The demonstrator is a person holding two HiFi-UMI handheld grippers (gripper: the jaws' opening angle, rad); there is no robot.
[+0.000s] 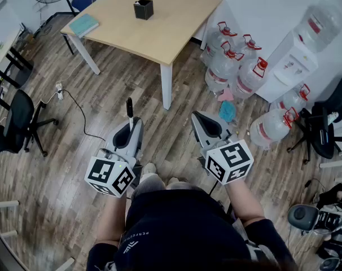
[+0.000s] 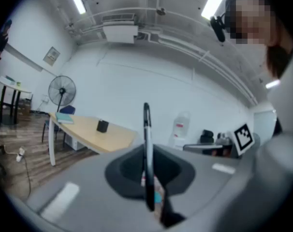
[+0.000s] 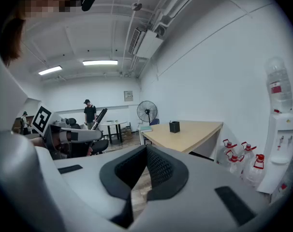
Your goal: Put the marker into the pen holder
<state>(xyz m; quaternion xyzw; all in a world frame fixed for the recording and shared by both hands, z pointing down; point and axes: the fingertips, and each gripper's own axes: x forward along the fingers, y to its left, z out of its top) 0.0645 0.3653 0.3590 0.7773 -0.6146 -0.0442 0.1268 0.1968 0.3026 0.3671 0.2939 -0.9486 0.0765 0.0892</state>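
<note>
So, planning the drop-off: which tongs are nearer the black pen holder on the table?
Left, slightly. The left tongs, shut on the marker, sit almost straight below the pen holder in the head view; the right tongs are off to its right.

the marker and the pen holder at upper centre are black, on a pale tan table. the left gripper and right gripper are grey, with black-and-white square-patterned cubes, over a brown-grey plank floor.

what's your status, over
Left claw shut on marker, upright. Right claw shut, empty. Holder on table, well ahead; only floor between.
</note>
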